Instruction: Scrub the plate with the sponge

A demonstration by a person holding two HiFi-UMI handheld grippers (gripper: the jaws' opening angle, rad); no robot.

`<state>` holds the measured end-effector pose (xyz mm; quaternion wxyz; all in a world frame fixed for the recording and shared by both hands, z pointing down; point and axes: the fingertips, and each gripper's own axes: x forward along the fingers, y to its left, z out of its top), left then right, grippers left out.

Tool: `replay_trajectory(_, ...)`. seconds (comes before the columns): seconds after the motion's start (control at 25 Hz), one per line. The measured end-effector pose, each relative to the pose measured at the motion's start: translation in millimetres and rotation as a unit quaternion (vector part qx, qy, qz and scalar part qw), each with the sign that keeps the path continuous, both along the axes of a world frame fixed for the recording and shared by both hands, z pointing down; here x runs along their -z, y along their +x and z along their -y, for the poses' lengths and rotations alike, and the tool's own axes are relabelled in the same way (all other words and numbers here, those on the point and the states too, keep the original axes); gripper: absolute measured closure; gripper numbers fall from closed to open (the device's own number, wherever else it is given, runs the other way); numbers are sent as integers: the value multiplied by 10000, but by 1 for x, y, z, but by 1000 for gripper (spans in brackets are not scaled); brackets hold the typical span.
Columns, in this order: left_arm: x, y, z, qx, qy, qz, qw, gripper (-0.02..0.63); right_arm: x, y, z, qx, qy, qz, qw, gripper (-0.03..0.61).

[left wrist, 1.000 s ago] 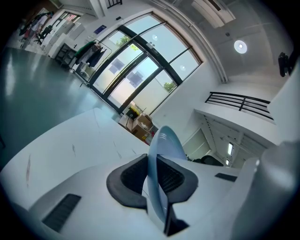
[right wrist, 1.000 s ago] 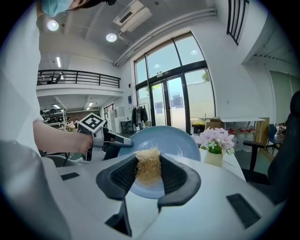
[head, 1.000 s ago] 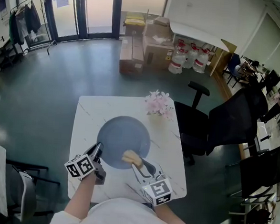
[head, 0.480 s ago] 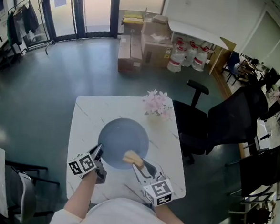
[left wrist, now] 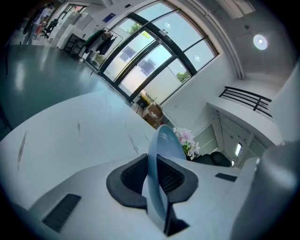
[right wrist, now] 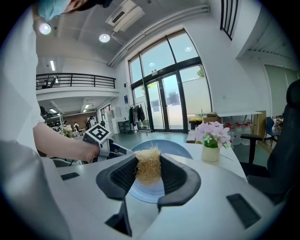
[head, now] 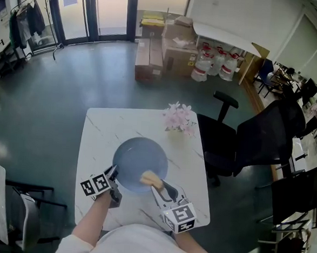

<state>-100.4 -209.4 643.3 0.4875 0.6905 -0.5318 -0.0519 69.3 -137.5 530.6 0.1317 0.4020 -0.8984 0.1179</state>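
Note:
A round blue plate (head: 139,164) sits near the middle of the white marble table (head: 96,129). My left gripper (head: 114,174) is shut on the plate's near-left rim; in the left gripper view the plate (left wrist: 161,150) runs edge-on between the pads. My right gripper (head: 155,183) is shut on a tan fibrous sponge (head: 150,179), which rests over the plate's near-right part. The right gripper view shows the sponge (right wrist: 148,168) pinched between the pads with the plate (right wrist: 168,149) beyond it.
A small vase of pink flowers (head: 179,118) stands at the table's far right corner, also seen as flowers (right wrist: 212,136) in the right gripper view. A black office chair (head: 255,141) sits right of the table. Cardboard boxes (head: 158,55) lie on the floor beyond.
The plate looks smaller and more tilted than a second ago, its near-left rim held by the left gripper. The sponge stays over the plate's near-right part.

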Motion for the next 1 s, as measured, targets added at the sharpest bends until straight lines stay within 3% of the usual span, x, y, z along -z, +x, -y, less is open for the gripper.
replay_trajectory(1.0, -48, 3, -9, -101, -657, 485, 9966, 561, -11, 17, -2, -172, -172, 86, 9997, 436)
